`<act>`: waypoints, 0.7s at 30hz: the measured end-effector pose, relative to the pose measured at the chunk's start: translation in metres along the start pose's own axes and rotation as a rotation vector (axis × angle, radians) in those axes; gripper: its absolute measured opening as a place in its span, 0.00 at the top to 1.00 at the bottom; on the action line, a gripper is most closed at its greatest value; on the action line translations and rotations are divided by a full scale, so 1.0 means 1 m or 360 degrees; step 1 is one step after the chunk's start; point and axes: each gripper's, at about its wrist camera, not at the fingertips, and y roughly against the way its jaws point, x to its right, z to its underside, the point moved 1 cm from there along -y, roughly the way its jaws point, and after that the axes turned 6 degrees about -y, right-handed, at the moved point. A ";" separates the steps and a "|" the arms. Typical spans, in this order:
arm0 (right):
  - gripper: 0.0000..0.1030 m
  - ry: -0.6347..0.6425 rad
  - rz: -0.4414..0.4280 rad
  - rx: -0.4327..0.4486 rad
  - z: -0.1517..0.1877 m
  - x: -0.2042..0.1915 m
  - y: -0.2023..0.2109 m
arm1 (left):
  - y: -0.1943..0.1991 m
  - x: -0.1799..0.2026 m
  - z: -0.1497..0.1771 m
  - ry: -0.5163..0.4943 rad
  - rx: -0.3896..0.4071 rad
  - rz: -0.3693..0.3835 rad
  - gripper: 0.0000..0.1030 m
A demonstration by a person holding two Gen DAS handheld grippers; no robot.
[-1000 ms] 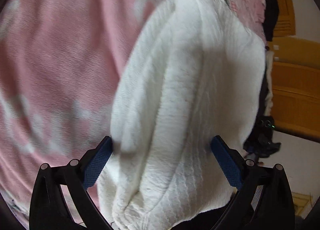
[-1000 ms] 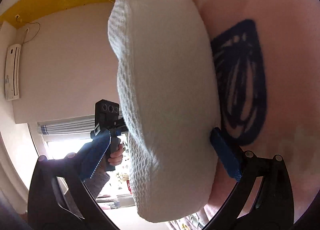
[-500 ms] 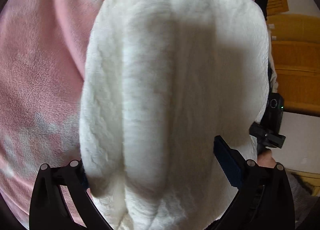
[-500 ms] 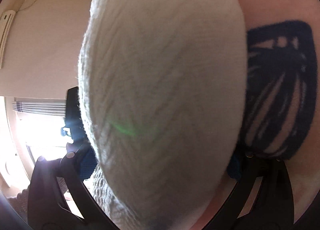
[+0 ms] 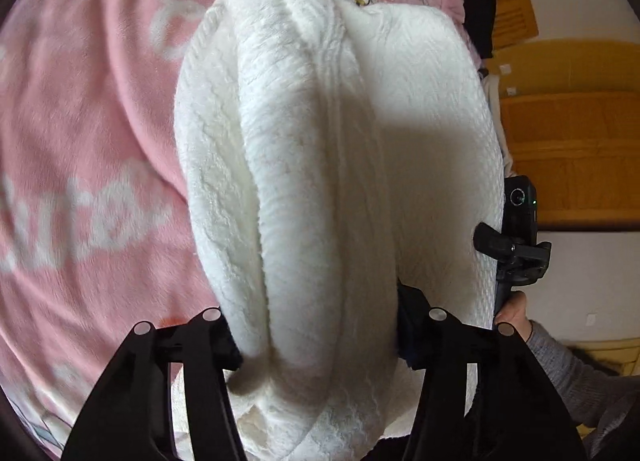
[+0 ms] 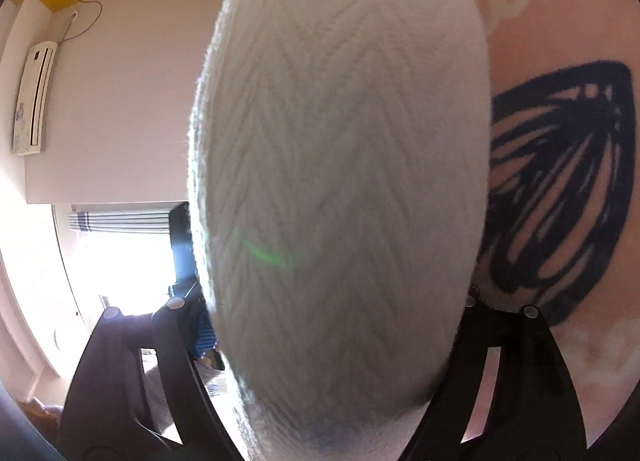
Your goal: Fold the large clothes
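A thick white knit garment (image 5: 320, 141), folded into a roll, hangs over the pink blanket (image 5: 80, 149). My left gripper (image 5: 316, 337) has the roll's lower fold between its fingers; the jaws are closing and squeeze the fabric, which bulges over the pads. In the right wrist view the same garment (image 6: 340, 141) fills the middle. My right gripper (image 6: 336, 325) is closing on its other end. Its left blue pad (image 6: 204, 337) lies against the knit; the right pad is hidden by the cloth.
The pink blanket (image 6: 560, 373) bears a black butterfly print (image 6: 560, 189) and white lettering. Orange wooden furniture (image 5: 568, 141) stands at the right. A hand (image 5: 514, 309) holds the other gripper's black camera body (image 5: 520, 229). A wall air conditioner (image 6: 34, 97) and bright window (image 6: 120, 261) lie at the left.
Both grippers' jaws have come inward onto the white garment. The garment has risen off the blanket and fills more of each view. The other gripper's camera body has come nearer in the left view.
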 end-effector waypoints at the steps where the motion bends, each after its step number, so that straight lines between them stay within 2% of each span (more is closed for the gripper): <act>1: 0.26 0.0011 -0.0008 -0.0006 0.001 -0.005 0.003 | 0.006 0.006 0.006 0.0023 0.0027 0.0038 0.51; 4: 0.27 0.0095 -0.0022 -0.0044 0.011 -0.029 0.013 | 0.028 0.029 0.022 -0.0019 0.0052 0.0111 0.52; 6: 0.28 0.0127 -0.0093 -0.0098 0.019 -0.051 0.012 | 0.042 0.054 0.032 -0.0101 0.0059 0.0110 0.54; 7: 0.28 0.0229 -0.0053 -0.0161 0.028 -0.075 0.006 | 0.053 0.074 0.040 -0.0195 0.0070 0.0058 0.55; 9: 0.28 0.0295 -0.0039 -0.0234 0.040 -0.102 -0.006 | 0.075 0.098 0.058 -0.0256 0.0093 -0.0050 0.55; 12: 0.28 0.0351 -0.0052 -0.0351 0.059 -0.139 -0.028 | 0.116 0.099 0.089 -0.0127 0.0212 -0.0071 0.57; 14: 0.28 0.0403 -0.0062 -0.0463 0.074 -0.165 -0.049 | 0.153 0.103 0.121 -0.0058 0.0323 -0.0090 0.57; 17: 0.28 0.0495 -0.0071 -0.0663 0.101 -0.209 -0.094 | 0.209 0.106 0.175 0.0022 0.0466 -0.0170 0.57; 21: 0.28 0.0583 -0.0146 -0.0923 0.139 -0.256 -0.173 | 0.304 0.080 0.243 0.0186 0.0678 -0.0312 0.57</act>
